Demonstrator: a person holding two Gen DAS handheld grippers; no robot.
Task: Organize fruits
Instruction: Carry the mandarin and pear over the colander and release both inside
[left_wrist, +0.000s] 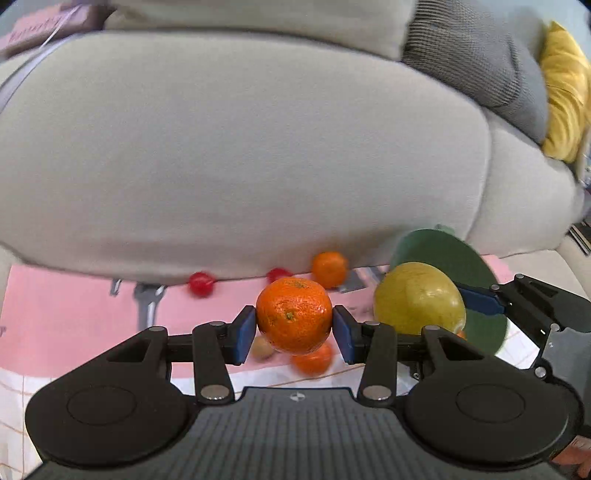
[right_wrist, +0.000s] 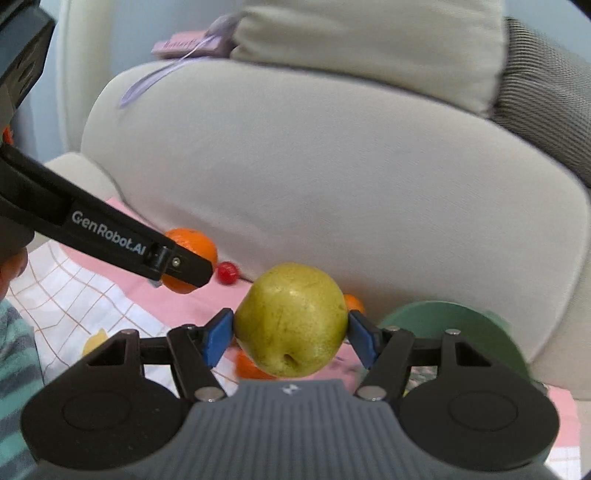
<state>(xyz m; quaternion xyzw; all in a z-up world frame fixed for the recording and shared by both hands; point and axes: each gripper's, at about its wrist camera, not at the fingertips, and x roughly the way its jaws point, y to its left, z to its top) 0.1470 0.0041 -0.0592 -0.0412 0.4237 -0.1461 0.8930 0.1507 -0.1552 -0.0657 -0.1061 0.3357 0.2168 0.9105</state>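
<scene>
A mandarin (left_wrist: 294, 315) is clamped between the blue pads (left_wrist: 245, 334) of the left gripper (left_wrist: 294, 325), whose jaws are partly closed on the fruit's two sides; it is carried clear of the surface below. In the same way a yellow-green pear (right_wrist: 291, 319) is pinched by the pads (right_wrist: 218, 338) of the right gripper (right_wrist: 291, 332), with the jaws set somewhat wider to take its girth, and it too is held in the air.

Just right of the mandarin, in the left wrist view, the pear and the other tool's finger are seen in front of a green plate (left_wrist: 458, 254). In the right wrist view the left tool's black finger crosses from the left.

Below and beyond, loose fruit is left on the pink cloth (left_wrist: 74, 314): another mandarin (left_wrist: 329, 268) at the far side near the sofa, two small red fruits (left_wrist: 201, 283) to its left, and one more orange fruit (left_wrist: 314, 360) under the held one. A grey sofa cushion (left_wrist: 240, 155) fills the far background.

The step in hand is judged to be the carry: both fruits are gripped and lifted, not yet set down. The next move would call for each to be brought over its intended place, probably the green plate at the right, lowered until supported, and only then released, with the two tools kept apart so they are not knocked together.
</scene>
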